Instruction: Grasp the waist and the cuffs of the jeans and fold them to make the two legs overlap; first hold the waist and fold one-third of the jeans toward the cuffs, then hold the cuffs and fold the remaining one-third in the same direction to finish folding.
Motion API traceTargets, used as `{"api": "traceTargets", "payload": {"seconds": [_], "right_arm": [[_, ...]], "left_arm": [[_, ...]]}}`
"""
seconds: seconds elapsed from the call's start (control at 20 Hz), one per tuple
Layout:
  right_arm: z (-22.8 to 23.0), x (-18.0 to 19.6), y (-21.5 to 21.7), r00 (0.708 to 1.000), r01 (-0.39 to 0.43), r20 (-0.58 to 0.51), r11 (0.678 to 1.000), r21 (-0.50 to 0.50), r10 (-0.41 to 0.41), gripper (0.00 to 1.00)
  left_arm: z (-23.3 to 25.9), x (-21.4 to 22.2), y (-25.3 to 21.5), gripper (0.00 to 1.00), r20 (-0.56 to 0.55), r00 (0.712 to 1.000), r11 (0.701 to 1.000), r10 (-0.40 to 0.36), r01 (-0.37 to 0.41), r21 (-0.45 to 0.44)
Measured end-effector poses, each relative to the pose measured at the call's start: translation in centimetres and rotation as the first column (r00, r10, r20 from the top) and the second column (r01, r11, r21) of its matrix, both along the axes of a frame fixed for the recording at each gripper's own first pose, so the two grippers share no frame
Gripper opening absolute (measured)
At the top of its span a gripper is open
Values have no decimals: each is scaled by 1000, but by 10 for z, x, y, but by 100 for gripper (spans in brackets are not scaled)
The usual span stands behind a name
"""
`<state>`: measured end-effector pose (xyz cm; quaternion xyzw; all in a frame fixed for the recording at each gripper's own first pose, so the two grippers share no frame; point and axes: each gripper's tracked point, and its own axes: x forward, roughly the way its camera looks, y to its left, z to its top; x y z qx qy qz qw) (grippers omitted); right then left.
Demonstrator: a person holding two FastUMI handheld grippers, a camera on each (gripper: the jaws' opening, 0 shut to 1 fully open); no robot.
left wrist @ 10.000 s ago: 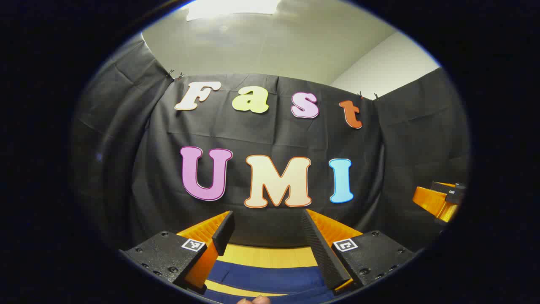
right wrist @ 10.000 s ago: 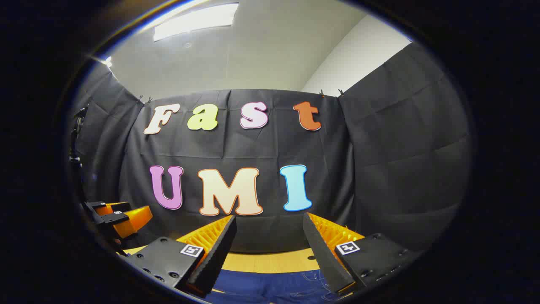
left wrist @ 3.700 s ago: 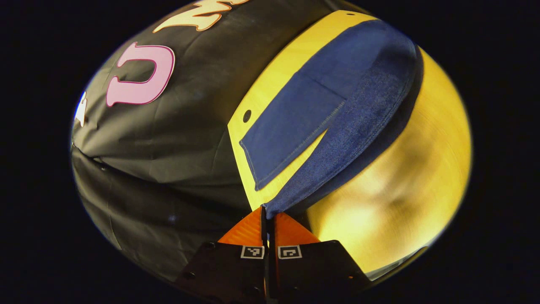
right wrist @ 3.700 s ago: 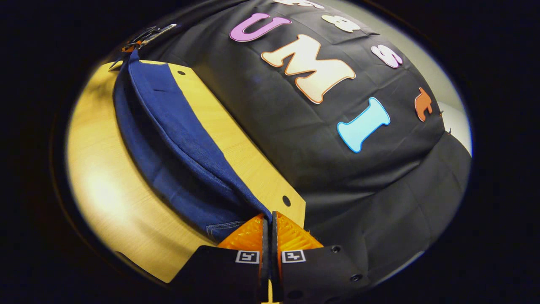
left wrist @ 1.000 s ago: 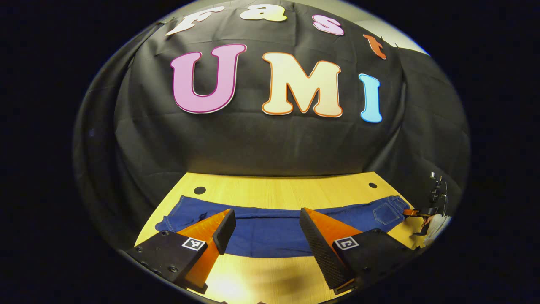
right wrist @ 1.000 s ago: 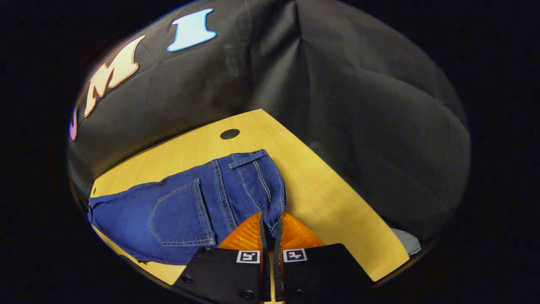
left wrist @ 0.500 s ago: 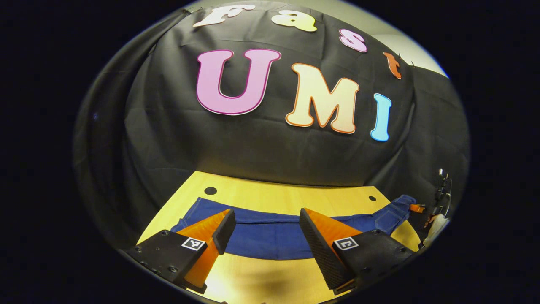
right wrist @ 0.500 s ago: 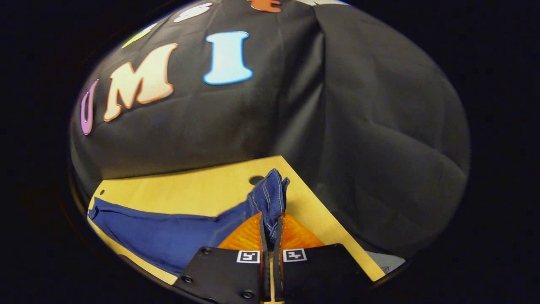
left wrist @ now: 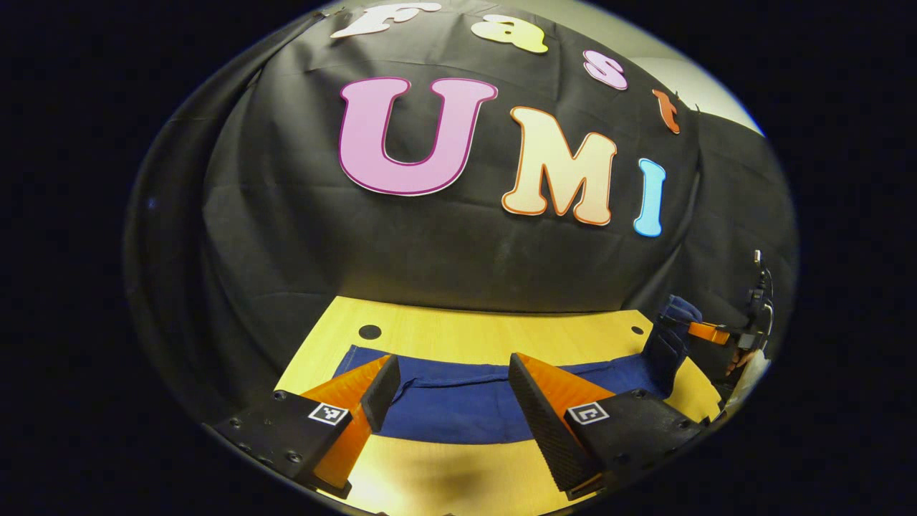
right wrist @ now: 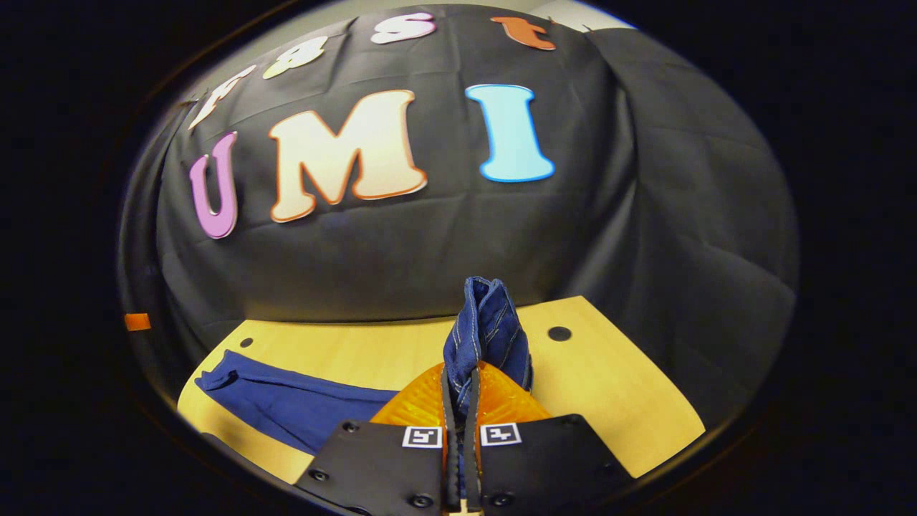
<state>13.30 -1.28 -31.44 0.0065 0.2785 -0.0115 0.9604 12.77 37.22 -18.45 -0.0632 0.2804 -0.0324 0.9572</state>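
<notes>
Jaws on the right gripper [right wrist: 458, 401] are pinching the waist of the jeans [left wrist: 458, 401], lifted off the tabletop [right wrist: 616, 401] at its 3 o'clock end, probably for the first fold. Left gripper [left wrist: 448, 398] hangs spread over the flat legs.

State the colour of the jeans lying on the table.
The jeans are dark blue denim with paler stitching, shown best in the right gripper view.

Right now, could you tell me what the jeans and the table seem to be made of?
Jeans: dark blue denim, matte, judging by the pale contrast stitching along the seams. Table: pale wood or wood-look laminate, smooth with slight sheen; faint grain shows, so which one is unclear.
</notes>
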Motion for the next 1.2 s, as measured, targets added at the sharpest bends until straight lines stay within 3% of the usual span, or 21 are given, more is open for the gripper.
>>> {"api": "traceTargets", "payload": {"seconds": [0.4, 0.6, 0.65, 0.7, 1.05, 1.1, 1.15, 1.2], "right_arm": [[-7, 6, 124, 998, -40, 50, 993, 113, 34, 5], [-26, 4, 189, 996, -78, 49, 968, 241, 68, 5], [-37, 2, 203, 997, -80, 27, 962, 262, 76, 2], [-51, -3, 215, 996, -79, -7, 954, 288, 85, 8], [-128, -27, 273, 976, -50, -169, 902, 429, 134, 6], [-135, -35, 280, 971, -50, -188, 893, 447, 148, 11], [-135, -39, 291, 965, -56, -196, 869, 491, 173, 7], [-133, -44, 297, 962, -60, -199, 857, 511, 185, 18]], "left_arm": [[-33, -6, 59, 95, -76, 997, 999, -33, 31, -17], [-48, -9, 81, 95, -102, 994, 999, -30, 26, -41], [-51, -11, 86, 95, -110, 994, 999, -27, 22, -46], [-55, -13, 91, 95, -116, 993, 999, -22, 16, -47], [-95, -14, 125, 95, -180, 983, 998, 22, -32, -57], [-103, -13, 131, 95, -195, 980, 998, 30, -41, -55], [-111, -14, 137, 95, -208, 977, 998, 39, -51, -49], [-118, -13, 143, 95, -220, 975, 998, 44, -55, -44]]}}
